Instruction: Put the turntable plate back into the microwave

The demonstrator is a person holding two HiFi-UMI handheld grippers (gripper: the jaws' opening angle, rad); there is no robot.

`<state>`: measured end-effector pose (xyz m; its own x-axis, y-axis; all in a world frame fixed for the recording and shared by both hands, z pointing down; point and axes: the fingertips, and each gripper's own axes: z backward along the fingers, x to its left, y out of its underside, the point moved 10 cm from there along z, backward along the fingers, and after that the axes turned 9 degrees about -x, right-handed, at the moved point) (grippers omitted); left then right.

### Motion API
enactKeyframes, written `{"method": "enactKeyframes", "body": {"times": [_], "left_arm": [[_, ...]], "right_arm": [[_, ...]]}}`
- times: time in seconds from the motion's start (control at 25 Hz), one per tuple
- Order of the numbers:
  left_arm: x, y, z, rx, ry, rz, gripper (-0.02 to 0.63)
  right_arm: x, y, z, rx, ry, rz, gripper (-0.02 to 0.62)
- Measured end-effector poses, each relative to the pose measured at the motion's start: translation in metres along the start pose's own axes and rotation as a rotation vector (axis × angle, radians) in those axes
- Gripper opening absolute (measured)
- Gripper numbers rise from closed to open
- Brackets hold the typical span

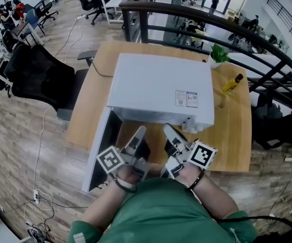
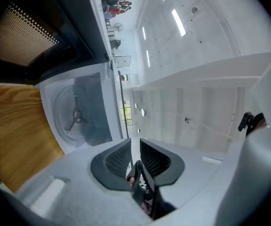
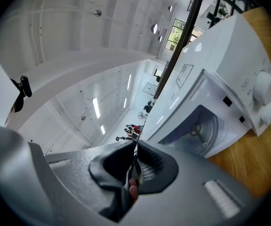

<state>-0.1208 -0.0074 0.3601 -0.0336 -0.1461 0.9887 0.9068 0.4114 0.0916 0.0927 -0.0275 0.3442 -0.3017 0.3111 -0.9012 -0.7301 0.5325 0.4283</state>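
The white microwave (image 1: 158,87) sits on the wooden tabletop (image 1: 232,130) with its front close to the near edge. Its door (image 1: 99,146) is swung out to the left and reaches past that edge toward the person. In the head view both grippers are in front of the opening, just right of the door. The left gripper (image 1: 138,135) and right gripper (image 1: 169,131) are side by side but apart, pointing at the oven, with their marker cubes close to the person's chest. A strip of bare wood lies right of the oven, and a yellow bottle (image 1: 232,83) lies further back on it. A black office chair (image 1: 39,77) stands off the tabletop's left edge, and a dark railing (image 1: 227,19) curves behind the far edge.

The head view looks down on the oven's top and shows nothing of the cavity; the gripper views look straight into it. There the turntable plate (image 2: 74,119) appears to lie flat on the cavity floor, a round pale disc with a three-armed hub showing at its centre, and the right gripper view gives the same disc (image 3: 201,131). Only that view shows the two knobs (image 3: 265,84) on the front panel.

The left gripper (image 2: 135,147) has a narrow gap between its pads, with nothing in it. The right gripper (image 3: 135,149) has its pads drawn together and holds nothing.
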Motion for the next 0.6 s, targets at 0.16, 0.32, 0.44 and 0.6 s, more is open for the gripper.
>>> {"method": "enactKeyframes", "body": {"times": [0.16,0.32,0.44,0.6], "left_arm": [[-0.004,0.001,-0.004,-0.002,0.003,-0.010,0.066],[-0.014,-0.004,-0.003,0.029,-0.013,-0.260,0.058],[-0.027,-0.010,-0.004,0.061,-0.058,-0.616,0.031],[-0.027,-0.007,-0.005,0.092,-0.098,-0.756,0.026]], "right_arm": [[0.002,-0.007,-0.001,-0.009,-0.010,0.002,0.025],[0.009,-0.009,-0.001,0.004,0.000,0.128,0.017],[0.012,-0.010,0.001,0.016,0.032,0.262,0.008],[0.014,-0.013,0.002,0.025,0.044,0.362,0.006]]}}
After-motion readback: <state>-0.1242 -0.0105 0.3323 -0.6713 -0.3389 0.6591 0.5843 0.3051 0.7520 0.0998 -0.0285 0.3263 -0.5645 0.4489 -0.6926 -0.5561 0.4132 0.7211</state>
